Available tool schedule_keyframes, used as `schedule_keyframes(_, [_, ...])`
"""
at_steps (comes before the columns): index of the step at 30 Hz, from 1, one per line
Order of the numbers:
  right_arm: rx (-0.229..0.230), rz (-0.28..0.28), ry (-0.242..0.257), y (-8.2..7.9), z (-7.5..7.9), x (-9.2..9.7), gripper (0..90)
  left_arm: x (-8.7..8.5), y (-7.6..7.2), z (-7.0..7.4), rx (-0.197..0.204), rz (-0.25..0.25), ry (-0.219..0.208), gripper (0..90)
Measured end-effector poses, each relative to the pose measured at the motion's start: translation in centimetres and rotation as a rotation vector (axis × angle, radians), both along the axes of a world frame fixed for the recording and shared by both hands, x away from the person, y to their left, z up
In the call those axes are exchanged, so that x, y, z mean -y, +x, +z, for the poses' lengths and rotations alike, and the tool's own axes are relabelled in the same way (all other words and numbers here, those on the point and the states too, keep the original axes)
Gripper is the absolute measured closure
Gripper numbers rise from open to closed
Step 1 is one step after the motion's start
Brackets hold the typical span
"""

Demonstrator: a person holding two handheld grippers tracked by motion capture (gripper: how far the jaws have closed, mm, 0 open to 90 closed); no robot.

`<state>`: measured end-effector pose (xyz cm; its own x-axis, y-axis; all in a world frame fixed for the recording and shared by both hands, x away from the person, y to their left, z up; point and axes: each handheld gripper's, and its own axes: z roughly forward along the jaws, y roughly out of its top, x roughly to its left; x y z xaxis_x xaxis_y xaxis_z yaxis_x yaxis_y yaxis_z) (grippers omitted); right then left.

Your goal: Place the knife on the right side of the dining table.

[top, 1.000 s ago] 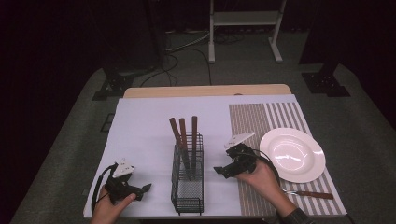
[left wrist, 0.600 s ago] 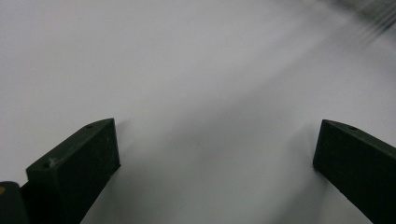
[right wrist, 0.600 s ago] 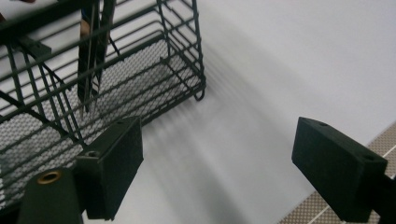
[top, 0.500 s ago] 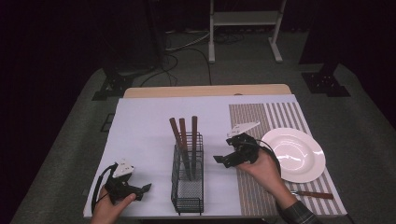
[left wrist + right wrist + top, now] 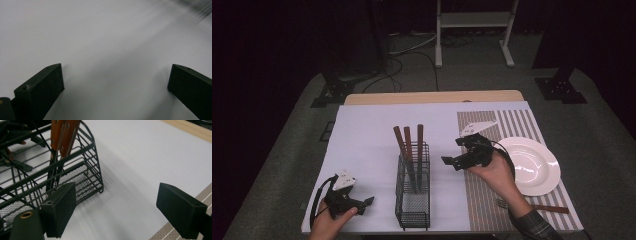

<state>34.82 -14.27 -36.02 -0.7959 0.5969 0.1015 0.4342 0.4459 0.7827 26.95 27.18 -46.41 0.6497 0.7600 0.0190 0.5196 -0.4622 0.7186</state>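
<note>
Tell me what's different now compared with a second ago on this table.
The right gripper has moved away from the white plate toward the wire basket, lifted off the striped mat, jaws open and empty. Nothing was picked up or released. The left gripper, the three wooden handles in the basket and the fork stayed put.

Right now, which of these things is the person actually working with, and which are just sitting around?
Likely in use:
right gripper, open, aimed at the wire basket
wooden-handled cutlery standing in it

Sitting idle:
left gripper, open on the table
white plate
fork on the striped placemat
</note>
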Motion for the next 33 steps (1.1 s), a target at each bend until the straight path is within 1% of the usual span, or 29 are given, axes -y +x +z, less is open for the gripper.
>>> schedule_keyframes(4, [0.007,0.000,0.011,0.2,0.5,0.1,15.3,0.0,0.0,0.0,0.001,-0.001,0.001,0.0])
schedule_keyframes(9, [0.025,-0.001,0.033,0.3,1.5,0.1,15.3,0.0,0.0,0.0,-0.001,-0.001,0.002,0.0])
schedule_keyframes(19, [0.040,0.008,0.076,0.5,2.7,0.0,15.3,0.0,0.0,0.0,0.000,0.001,0.000,0.0])
schedule_keyframes(28, [0.045,0.017,0.105,0.6,3.4,-0.6,15.3,0.0,0.0,0.0,0.000,0.000,0.000,0.0])
schedule_keyframes(33, [0.038,0.027,0.116,0.8,3.6,-1.1,15.3,0.0,0.0,0.0,0.001,-0.001,0.002,0.0])
